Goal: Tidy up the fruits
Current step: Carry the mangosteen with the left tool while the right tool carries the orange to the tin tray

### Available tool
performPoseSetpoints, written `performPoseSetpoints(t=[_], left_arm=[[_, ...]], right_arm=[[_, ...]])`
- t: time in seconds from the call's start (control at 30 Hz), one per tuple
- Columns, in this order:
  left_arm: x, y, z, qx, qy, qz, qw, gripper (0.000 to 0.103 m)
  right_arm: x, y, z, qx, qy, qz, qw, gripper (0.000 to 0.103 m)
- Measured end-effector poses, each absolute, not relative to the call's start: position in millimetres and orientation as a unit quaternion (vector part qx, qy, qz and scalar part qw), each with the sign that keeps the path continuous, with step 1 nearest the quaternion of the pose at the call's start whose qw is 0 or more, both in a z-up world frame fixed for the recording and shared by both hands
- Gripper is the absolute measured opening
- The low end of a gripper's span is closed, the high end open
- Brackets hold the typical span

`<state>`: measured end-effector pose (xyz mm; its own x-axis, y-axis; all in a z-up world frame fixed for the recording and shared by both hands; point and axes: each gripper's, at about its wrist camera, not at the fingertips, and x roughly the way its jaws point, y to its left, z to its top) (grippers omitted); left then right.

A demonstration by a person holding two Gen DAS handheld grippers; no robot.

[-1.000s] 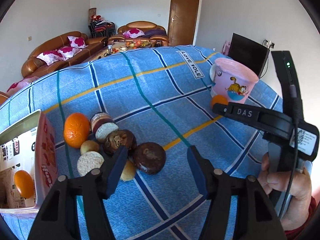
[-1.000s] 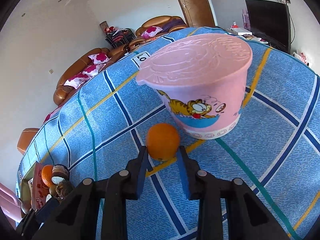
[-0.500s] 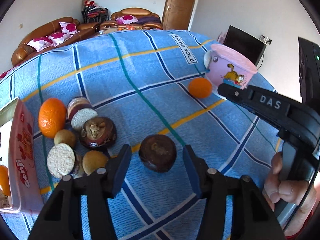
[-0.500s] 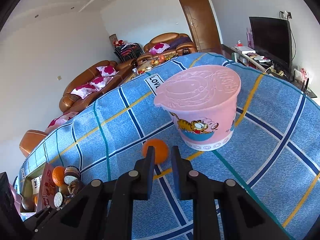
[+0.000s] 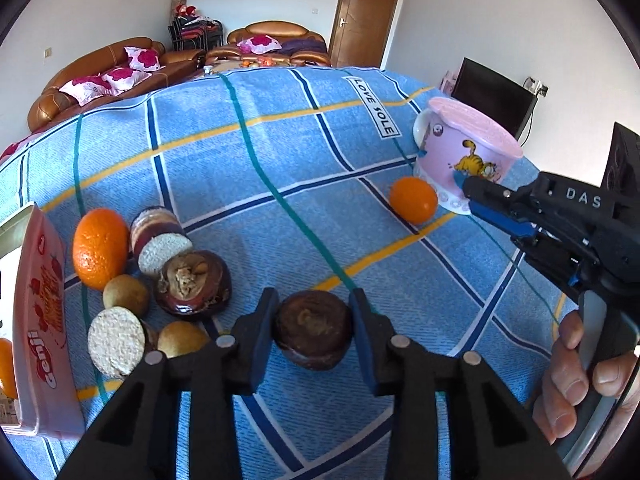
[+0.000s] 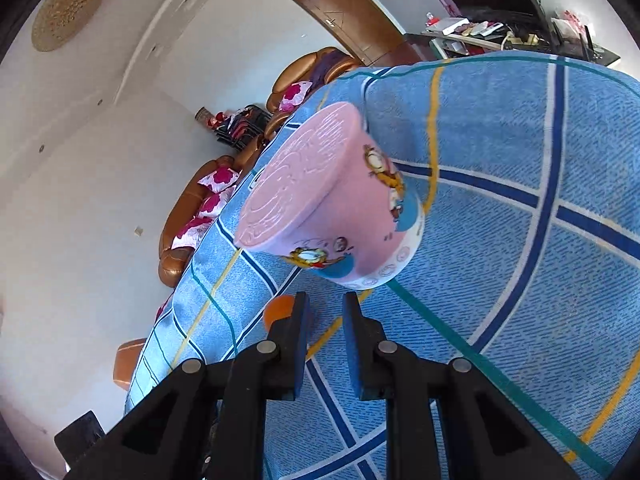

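Both tongs are out over the blue checked cloth [image 5: 280,152] on the bench. Left tongs [image 5: 313,322] are closing around a dark brown round fruit [image 5: 312,334], and from where I stand the blue pads look to be just touching its two sides while it sits on the cloth. Right tongs [image 6: 323,318] have their jaws drawn in to a narrow gap with nothing between them; their tips hover above the cloth close to the base of a pink cartoon-cat tub [image 6: 340,204] with its lid on. A small orange [image 5: 413,199] lies on the cloth just beside that tub, off to the left of the right tongs' left finger, not gripped; in the right wrist view only a sliver of it [image 6: 278,312] peeks out behind that finger. A hand [image 5: 576,376] wraps the handle of the right tool at the edge of the left wrist view. Over on the left side of the cloth sits a cluster: a big orange [image 5: 100,248], another dark fruit [image 5: 193,282] with its stem end up, two small tan round fruits [image 5: 126,295], and a couple of round pieces with pale rough faces [image 5: 116,340]. Next to them stands an open carton [image 5: 40,320] printed in pink and red.
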<state>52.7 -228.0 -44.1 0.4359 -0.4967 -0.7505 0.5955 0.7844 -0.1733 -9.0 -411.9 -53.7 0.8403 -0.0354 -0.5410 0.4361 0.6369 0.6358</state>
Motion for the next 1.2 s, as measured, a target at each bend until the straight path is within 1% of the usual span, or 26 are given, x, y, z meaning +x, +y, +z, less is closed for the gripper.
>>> performPoseSetpoints(t=[0.03,0.1,0.17,0.23,0.27,0.37,0.47,0.6,0.67,0.7,0.73,0.87,0.97,1.2], left_arm=[[53.3,-223.2,-41.9,0.045,0.417,-0.326,0.847,0.038],[52.8,-214.3,-35.2,0.021,0.399,-0.332,0.854,0.038],[49.1,-206.7,-27.9,0.005,0.379,-0.340,0.861,0.038],[42.6,-199.9,-20.5,-0.008,0.359,-0.359,0.861,0.038],[37.7,-196.5,-16.5,-0.009,0.348,-0.365,0.864,0.038],[21.7,-184.9,-8.9,-0.004,0.322,-0.371,0.871,0.038],[11.8,-169.8,-3.7,-0.007,0.312,-0.367,0.876,0.038],[8.1,-151.1,3.3,-0.006,0.306,-0.356,0.883,0.038],[6.7,-141.3,3.7,-0.003,0.306,-0.348,0.886,0.038],[7.1,-136.8,3.5,-0.004,0.306,-0.344,0.888,0.038],[7.7,-132.4,3.6,-0.005,0.305,-0.340,0.889,0.038],[11.1,-118.8,3.2,-0.016,0.308,-0.334,0.891,0.038],[10.6,-114.5,4.3,-0.014,0.302,-0.331,0.894,0.038],[9.3,-106.7,2.2,0.013,0.291,-0.291,0.911,0.038]], right_arm=[[-2.8,-405.1,-51.0,0.388,0.253,-0.127,0.877,0.020],[8.4,-394.7,-49.5,0.367,0.268,-0.110,0.884,0.030],[14.0,-386.9,-48.6,0.347,0.274,-0.111,0.890,0.055],[17.0,-381.0,-46.0,0.312,0.275,-0.137,0.899,0.064],[19.6,-378.1,-45.5,0.294,0.278,-0.147,0.902,0.064],[32.2,-374.9,-51.2,0.261,0.308,-0.167,0.899,0.064],[45.0,-375.1,-57.5,0.269,0.325,-0.160,0.893,0.064],[65.2,-366.0,-58.2,0.236,0.350,-0.173,0.890,0.063],[71.1,-359.2,-58.0,0.207,0.366,-0.191,0.887,0.050],[73.4,-356.1,-57.8,0.192,0.374,-0.201,0.885,0.046],[74.9,-353.3,-57.5,0.178,0.381,-0.207,0.883,0.039],[73.4,-344.1,-55.9,0.140,0.396,-0.211,0.883,0.037],[61.8,-337.5,-52.4,0.129,0.393,-0.218,0.884,0.037],[13.0,-293.0,-29.9,0.129,0.308,-0.201,0.921,0.037]])
